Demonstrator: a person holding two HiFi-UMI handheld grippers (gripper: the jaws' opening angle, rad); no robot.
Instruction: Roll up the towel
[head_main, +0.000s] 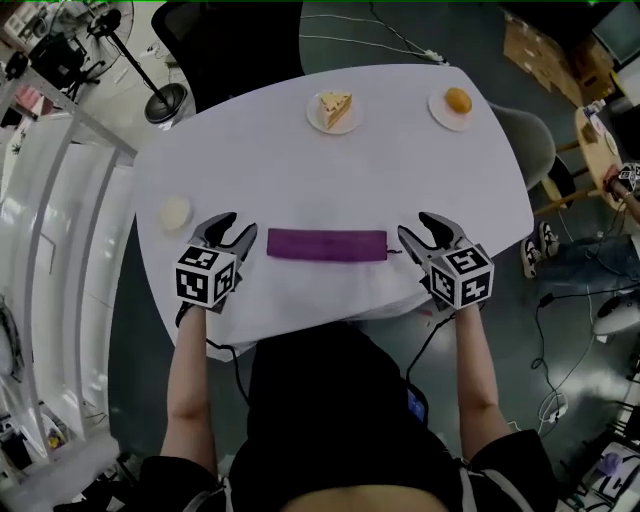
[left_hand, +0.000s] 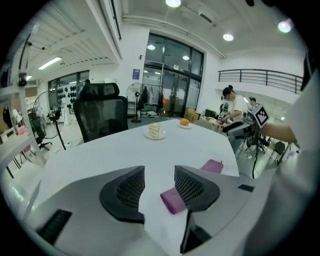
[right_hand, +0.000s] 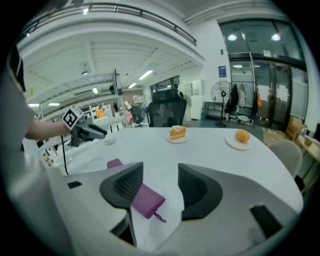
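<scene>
**A:** Towel, where is it?

**B:** It's a purple roll lying crosswise on the white table, near our edge. It sits between the two tools, and neither seems to touch it.

**A:** Tools?

**B:** The left gripper has its jaws apart with nothing between the pads. The right gripper is the same, gaping and empty. Each hovers just off one end of the roll.

**A:** How will it handle?

**B:** We judge it light, soft and squashy, not fragile. Cloth grips fine, but the roll could spring loose. We'd pinch both ends, or clamp across the middle over the outer flap.

**A:** What differs between views?

**B:** The head view gives us the whole roll with a tool on each side. The left gripper view shows only one end, peeking past a jaw. The right gripper view shows the other end, plus a small hang loop that we barely catch from above. Both gripper views also show the cake slice side-on.
</scene>
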